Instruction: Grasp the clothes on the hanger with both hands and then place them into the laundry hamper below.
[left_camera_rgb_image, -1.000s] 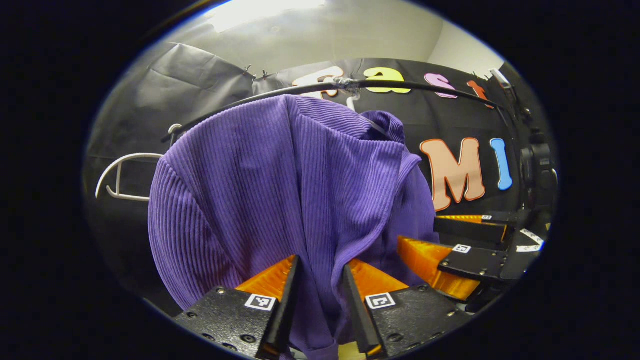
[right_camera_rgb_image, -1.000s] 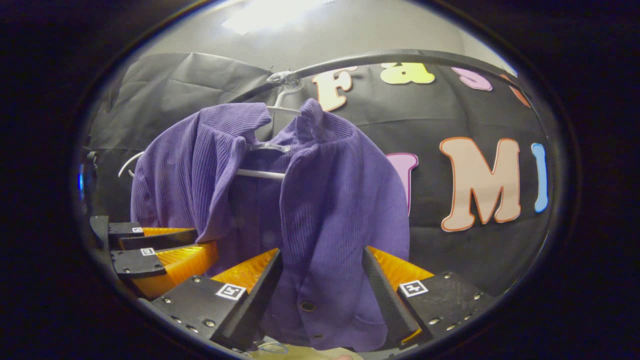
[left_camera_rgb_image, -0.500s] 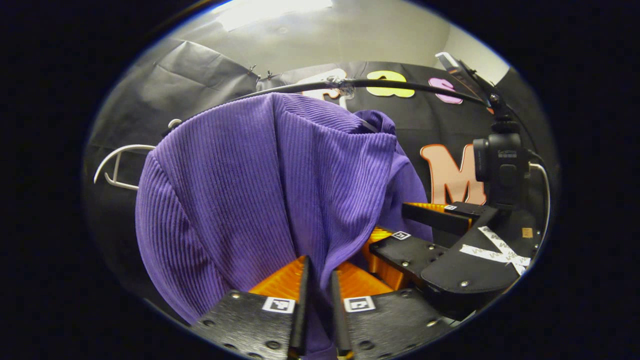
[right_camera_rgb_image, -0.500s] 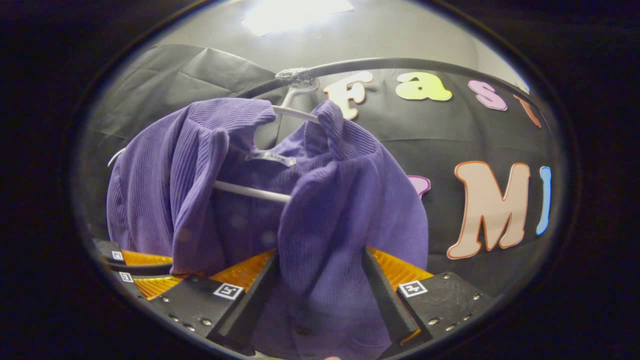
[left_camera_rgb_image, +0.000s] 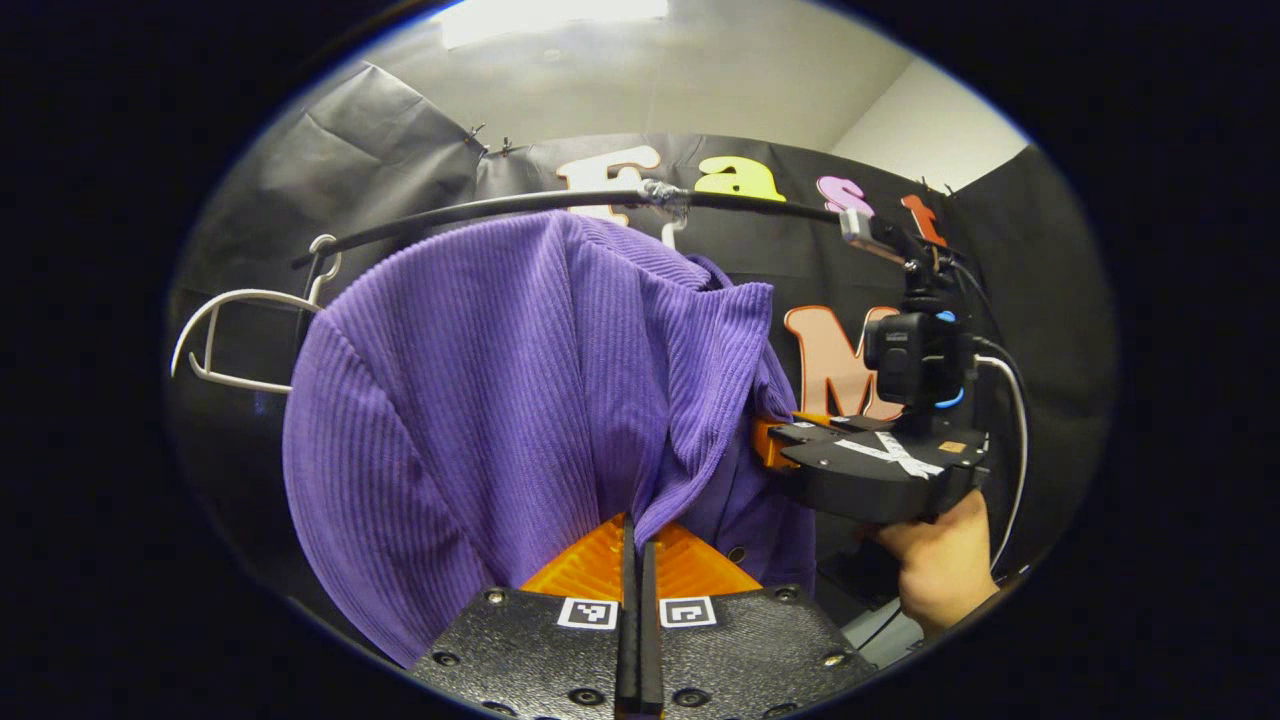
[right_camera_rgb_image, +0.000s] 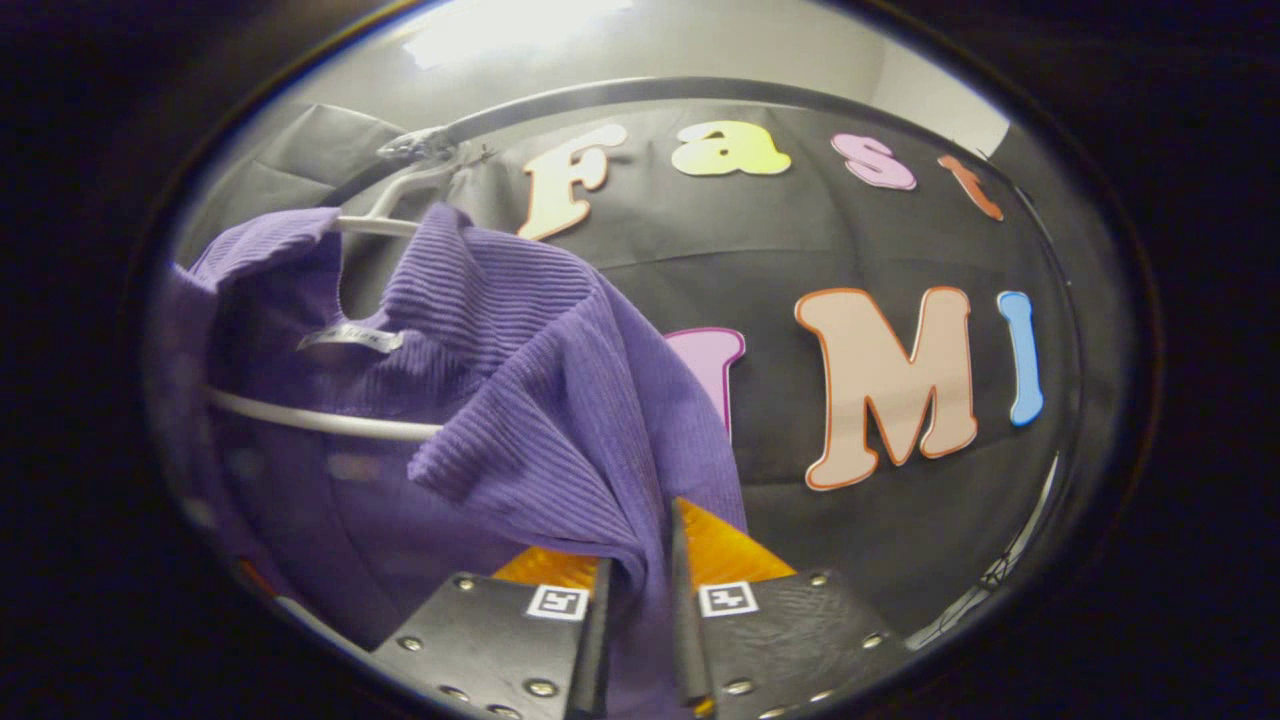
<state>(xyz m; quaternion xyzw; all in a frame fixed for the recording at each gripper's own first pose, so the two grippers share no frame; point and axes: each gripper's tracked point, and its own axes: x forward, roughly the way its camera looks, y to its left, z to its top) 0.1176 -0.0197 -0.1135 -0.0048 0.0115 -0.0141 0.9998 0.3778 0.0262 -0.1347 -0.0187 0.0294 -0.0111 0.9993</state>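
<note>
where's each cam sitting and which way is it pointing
Left gripper view: rides the left gripper, looks up at the purple cardigan; right gripper and a hand beside it.
Right gripper view: rides the right gripper, looks up into the cardigan's collar on the white hanger.
Shared: cardigan, rail.

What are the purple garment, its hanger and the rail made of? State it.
Purple garment: soft ribbed knit, by its fine vertical ridges and limp folds. Hanger: smooth white rod, likely plastic or coated wire. Rail: thin dark tube, probably metal, slightly glossy.
</note>
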